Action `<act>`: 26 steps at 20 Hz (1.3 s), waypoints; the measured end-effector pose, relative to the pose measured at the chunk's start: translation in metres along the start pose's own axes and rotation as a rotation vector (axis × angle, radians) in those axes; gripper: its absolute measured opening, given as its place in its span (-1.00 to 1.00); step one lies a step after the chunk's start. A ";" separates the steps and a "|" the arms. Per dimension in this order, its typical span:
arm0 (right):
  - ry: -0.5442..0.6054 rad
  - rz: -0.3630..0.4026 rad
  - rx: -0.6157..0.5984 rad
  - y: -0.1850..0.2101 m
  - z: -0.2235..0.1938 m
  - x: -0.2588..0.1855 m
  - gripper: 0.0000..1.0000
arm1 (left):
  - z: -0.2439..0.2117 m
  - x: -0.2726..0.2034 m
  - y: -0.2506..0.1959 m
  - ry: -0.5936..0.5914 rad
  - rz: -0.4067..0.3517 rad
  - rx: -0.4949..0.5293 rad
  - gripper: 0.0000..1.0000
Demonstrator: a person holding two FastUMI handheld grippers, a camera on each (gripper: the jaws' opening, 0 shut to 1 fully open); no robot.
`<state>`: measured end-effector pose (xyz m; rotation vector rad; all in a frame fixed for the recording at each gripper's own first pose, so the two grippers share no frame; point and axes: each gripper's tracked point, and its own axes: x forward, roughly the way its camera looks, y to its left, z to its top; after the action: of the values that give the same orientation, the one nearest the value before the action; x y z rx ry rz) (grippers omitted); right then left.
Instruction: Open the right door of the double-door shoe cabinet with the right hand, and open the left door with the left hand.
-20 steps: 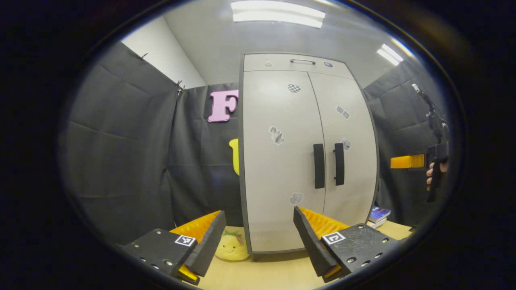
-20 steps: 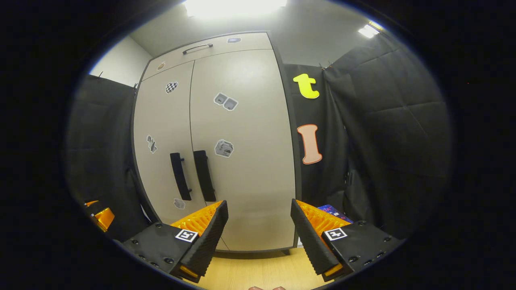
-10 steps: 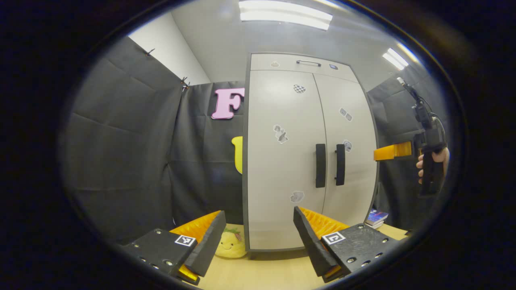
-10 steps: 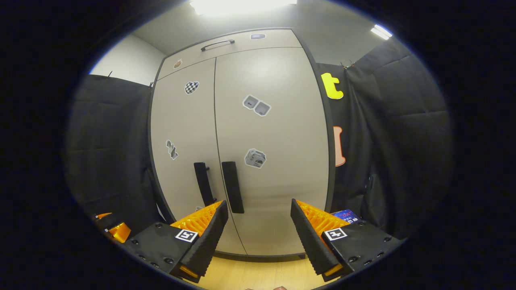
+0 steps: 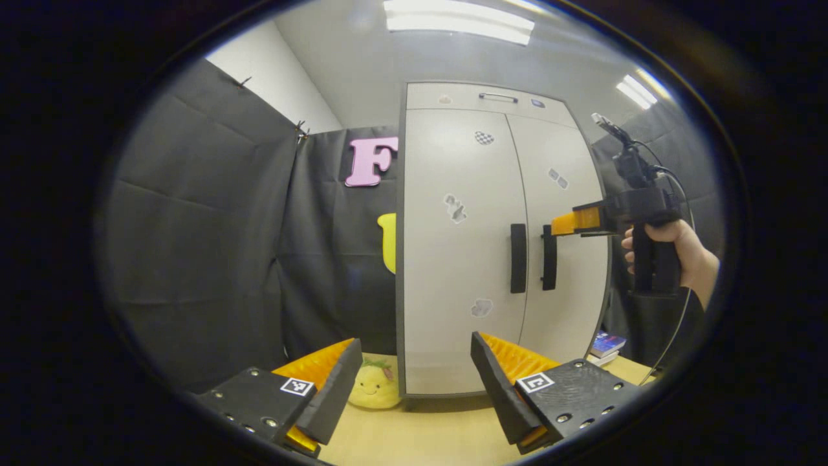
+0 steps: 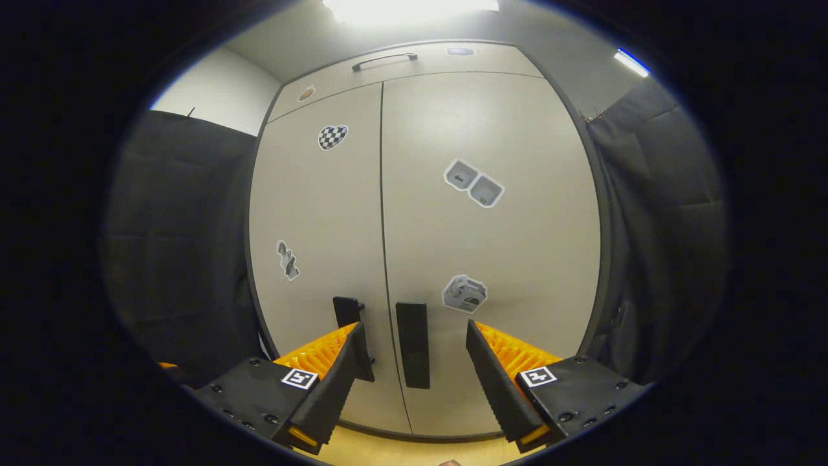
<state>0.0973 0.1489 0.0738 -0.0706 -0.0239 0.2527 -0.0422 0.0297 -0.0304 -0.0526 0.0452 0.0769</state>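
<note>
1. In the left gripper view, the left gripper [image 5: 414,382] hangs with its fingers spread apart and nothing between them, low in front of the tall pale-grey double-door shoe cabinet [image 5: 498,239], which stands on the light wooden tabletop [image 5: 420,440].
2. Both cabinet doors are shut. The left door's black vertical bar handle [image 5: 518,258] and the right door's matching black handle [image 5: 549,257] sit side by side at the seam between the doors.
3. Near the cabinet's right edge, a person's hand [image 5: 673,249] holds the right gripper [image 5: 572,221], whose tip is level with the top of the right door's handle; I cannot tell from here whether they touch.
4. A yellow smiling plush toy [image 5: 372,386] lies on the tabletop just beside the cabinet's lower left corner, and a stack of books [image 5: 608,344] lies by its lower right corner.
5. In the right gripper view, the right gripper [image 6: 414,378] is spread wide, close to the cabinet front [image 6: 491,246].
6. The right door's handle [image 6: 413,345] stands between the two fingers, touching neither.
7. The left door's handle [image 6: 347,311] is partly hidden behind the left-hand finger.
</note>
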 end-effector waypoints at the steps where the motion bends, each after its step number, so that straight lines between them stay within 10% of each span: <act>1: 0.009 -0.010 -0.005 0.000 -0.004 0.010 0.95 | 0.000 -0.001 0.002 0.005 0.008 0.001 0.99; 8: 0.080 -0.060 0.020 -0.005 -0.036 0.052 0.75 | -0.015 -0.010 0.015 0.048 -0.012 -0.136 1.00; 13: 0.093 -0.045 0.010 -0.003 -0.038 0.057 -0.30 | -0.028 -0.011 0.007 0.093 -0.048 -0.191 0.96; 26: 0.083 0.055 0.001 -0.001 -0.040 0.046 -0.95 | -0.023 -0.020 -0.012 0.095 -0.064 -0.114 0.95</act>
<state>0.1436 0.1568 0.0343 -0.0806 0.0606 0.3041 -0.0620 0.0145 -0.0521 -0.1718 0.1343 0.0128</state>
